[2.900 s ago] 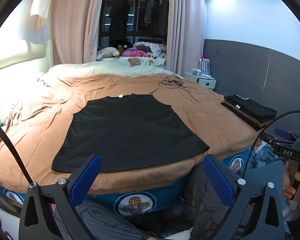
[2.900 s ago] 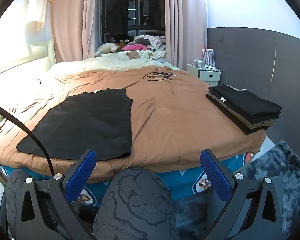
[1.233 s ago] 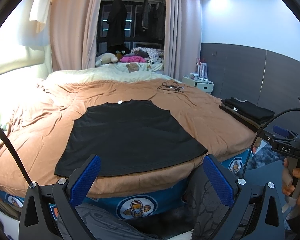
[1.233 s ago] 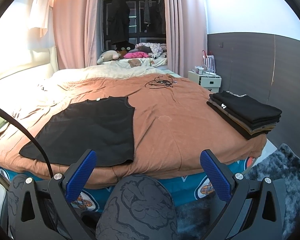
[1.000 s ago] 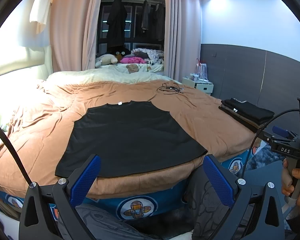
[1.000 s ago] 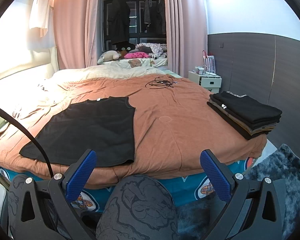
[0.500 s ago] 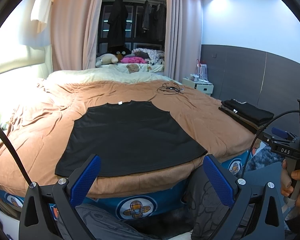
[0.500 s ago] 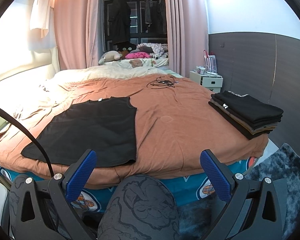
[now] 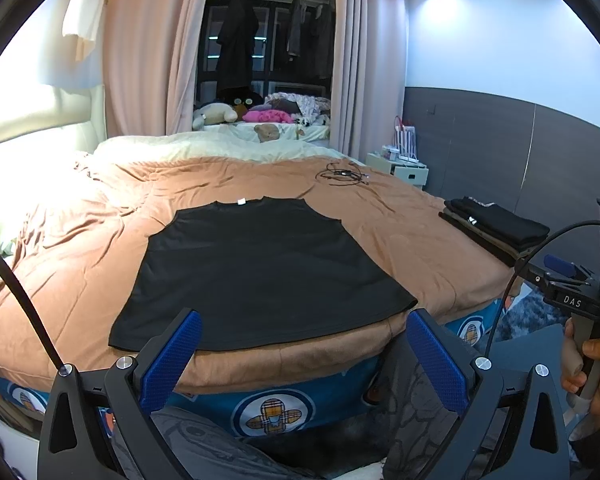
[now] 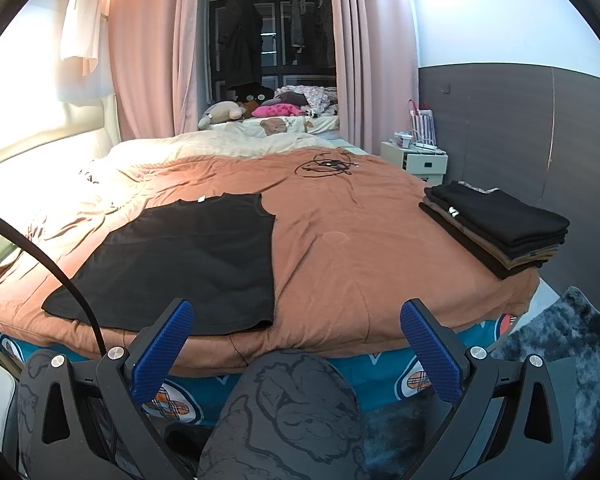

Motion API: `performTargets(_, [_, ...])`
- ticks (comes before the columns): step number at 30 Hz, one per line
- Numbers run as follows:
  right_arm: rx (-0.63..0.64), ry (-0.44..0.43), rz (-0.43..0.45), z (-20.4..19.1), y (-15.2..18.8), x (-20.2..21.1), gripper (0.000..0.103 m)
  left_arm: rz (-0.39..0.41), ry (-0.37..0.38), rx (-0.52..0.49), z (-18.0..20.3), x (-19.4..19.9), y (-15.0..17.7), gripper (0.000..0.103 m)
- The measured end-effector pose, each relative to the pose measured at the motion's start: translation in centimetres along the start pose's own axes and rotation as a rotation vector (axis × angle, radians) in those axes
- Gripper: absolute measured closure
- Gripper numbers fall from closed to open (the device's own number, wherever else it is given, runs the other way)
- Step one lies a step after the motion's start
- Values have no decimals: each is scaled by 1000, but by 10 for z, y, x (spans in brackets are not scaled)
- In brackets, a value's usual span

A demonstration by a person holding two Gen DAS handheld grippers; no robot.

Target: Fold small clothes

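A: Left wrist view. The left gripper point(image 9: 304, 350) has its jaws spread wide, nothing between the blue ribbed pads, held short of the bed edge. The black shirt point(image 9: 256, 268) lies flat on the brown duvet point(image 9: 80, 256), hem toward us at 6 o'clock, collar with a white tag at 12. At 3 o'clock a hand point(image 9: 588, 372) grips the handle of the other tool.

B: Sleeves?

A: Seemingly tucked in or absent; the outline is a plain trapezoid. Cloth looks thin, matte, limp. Duvet underneath is soft and creased, so it may drag with the shirt.

B: Right wrist view?

A: The right gripper point(image 10: 298, 350) is also wide open and empty, hanging over a patterned grey knee point(image 10: 284, 412). Shirt sits from 9 to 11 o'clock, its right hem corner nearest. A folded stack point(image 10: 496, 224) of dark garments rests at 2 o'clock near the bed edge, well apart from the shirt. A coiled cable point(image 10: 326, 167) lies at 12.

B: Advice for the step?

A: My judgement: folding hasn't begun on this piece. Pinch each hem corner through the shirt layers only, not the duvet. Lift both evenly, carry the hem toward the collar, lay it down without letting the middle bunch. Keep the edges aligned before releasing.
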State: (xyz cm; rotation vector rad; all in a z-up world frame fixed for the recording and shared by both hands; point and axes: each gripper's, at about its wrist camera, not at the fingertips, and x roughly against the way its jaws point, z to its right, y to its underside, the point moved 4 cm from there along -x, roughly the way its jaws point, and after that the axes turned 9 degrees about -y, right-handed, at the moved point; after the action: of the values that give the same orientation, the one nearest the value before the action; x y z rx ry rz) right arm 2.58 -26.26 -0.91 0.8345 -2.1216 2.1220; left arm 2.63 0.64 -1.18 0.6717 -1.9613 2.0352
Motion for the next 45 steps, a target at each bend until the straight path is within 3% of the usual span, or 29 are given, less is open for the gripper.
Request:
performTargets(10, [-17,-3,-16,2,-1,-14,0,-25,-19,6,-12,-18,3,0])
performTargets(25, [-75,-103,-138,14,-4,-74,0,-99,-73,105,-63,-78,9,1])
performTargets(31, [-135,-173,-241,22,-7,-119,30,-163,-107,192,-96,-118,11,15])
performTargets(41, [-257,-231,-376,52,-9,-171,59,-273,-183,253,-150,-168,28,35])
performTargets(45, [-313,-246,-401,66,-10,-187,62,-310,-215,278,-171,-180,36,39])
